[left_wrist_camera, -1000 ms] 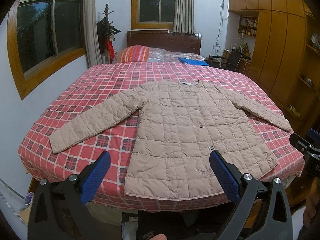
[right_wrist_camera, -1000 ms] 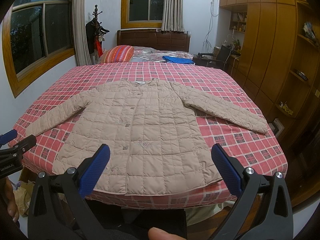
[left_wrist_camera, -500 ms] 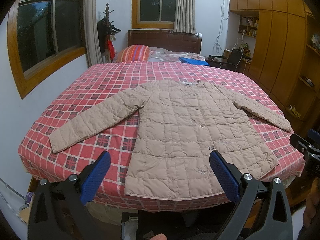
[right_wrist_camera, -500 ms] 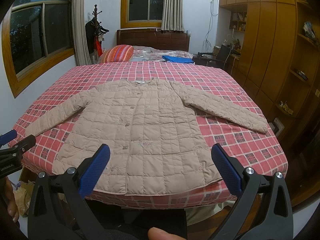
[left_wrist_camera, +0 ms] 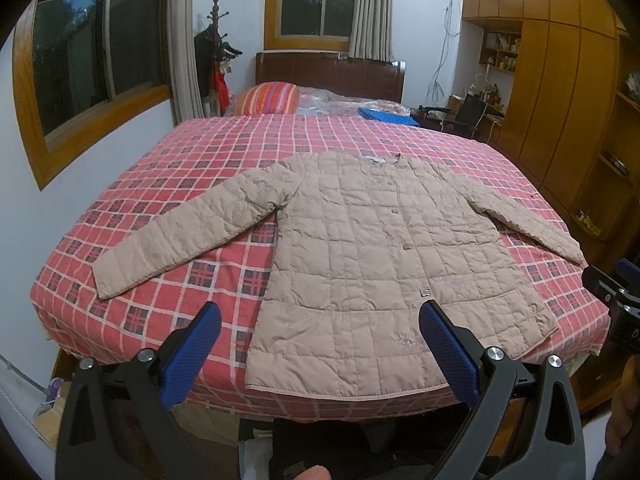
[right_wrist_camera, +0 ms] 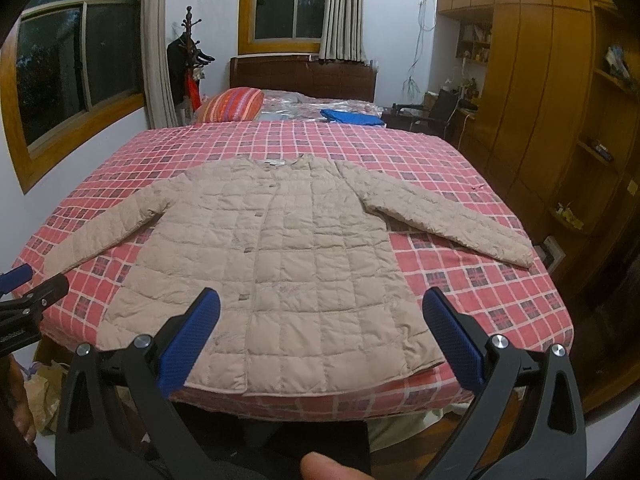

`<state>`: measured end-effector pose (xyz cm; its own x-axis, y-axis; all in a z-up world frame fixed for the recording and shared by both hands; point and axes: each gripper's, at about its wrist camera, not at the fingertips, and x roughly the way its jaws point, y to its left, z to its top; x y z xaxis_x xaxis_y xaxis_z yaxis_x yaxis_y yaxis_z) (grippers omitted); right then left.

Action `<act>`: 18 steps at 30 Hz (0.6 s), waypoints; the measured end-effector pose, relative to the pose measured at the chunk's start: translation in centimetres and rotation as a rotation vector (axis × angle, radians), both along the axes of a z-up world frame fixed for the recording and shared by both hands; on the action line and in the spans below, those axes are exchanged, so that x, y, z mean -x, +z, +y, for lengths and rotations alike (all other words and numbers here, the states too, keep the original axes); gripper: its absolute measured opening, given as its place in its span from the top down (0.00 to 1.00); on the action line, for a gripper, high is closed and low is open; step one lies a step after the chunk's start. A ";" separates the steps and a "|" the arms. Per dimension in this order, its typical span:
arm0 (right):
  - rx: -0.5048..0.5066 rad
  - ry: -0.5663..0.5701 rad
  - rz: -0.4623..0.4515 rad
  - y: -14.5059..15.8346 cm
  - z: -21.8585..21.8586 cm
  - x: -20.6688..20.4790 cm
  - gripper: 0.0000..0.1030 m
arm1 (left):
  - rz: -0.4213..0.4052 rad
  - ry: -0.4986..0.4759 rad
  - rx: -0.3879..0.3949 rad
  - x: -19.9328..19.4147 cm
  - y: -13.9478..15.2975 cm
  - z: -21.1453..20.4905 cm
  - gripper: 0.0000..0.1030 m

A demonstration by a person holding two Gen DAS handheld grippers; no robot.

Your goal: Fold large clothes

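Checked bed [left_wrist_camera: 208, 168] bears spread jacket [left_wrist_camera: 372, 264], pillow [left_wrist_camera: 266, 98], perhaps blue cloth [left_wrist_camera: 386, 116].

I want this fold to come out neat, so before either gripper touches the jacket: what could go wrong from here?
1. The jacket hem lies at the bed edge, so a tug toward the person may slide it off.
2. The puffy quilting may slip from the open left gripper or right gripper.
3. The sleeves are spread wide, so they may bunch when folded in.
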<state>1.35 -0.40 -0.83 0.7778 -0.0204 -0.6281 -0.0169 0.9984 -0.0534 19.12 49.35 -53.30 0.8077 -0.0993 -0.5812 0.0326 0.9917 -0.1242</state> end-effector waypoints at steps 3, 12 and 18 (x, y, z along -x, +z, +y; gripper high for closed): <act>-0.003 -0.009 -0.030 -0.2 -0.8 -1.1 0.02 | -0.003 -0.018 0.017 -0.9 -0.2 0.0 0.04; -0.333 -0.102 0.066 -2.9 -11.5 -9.1 0.02 | -0.066 -0.077 0.160 -6.9 -1.6 2.6 0.04; -0.610 -0.326 0.129 -7.8 -23.0 -14.3 0.17 | -0.080 -0.088 0.122 -11.7 -1.9 2.9 0.04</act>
<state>15.64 -23.40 -8.68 0.7105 0.1449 -0.6886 0.3200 0.8050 0.4996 30.81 52.23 -55.16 0.8362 -0.2376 -0.4943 0.1332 0.9623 -0.2373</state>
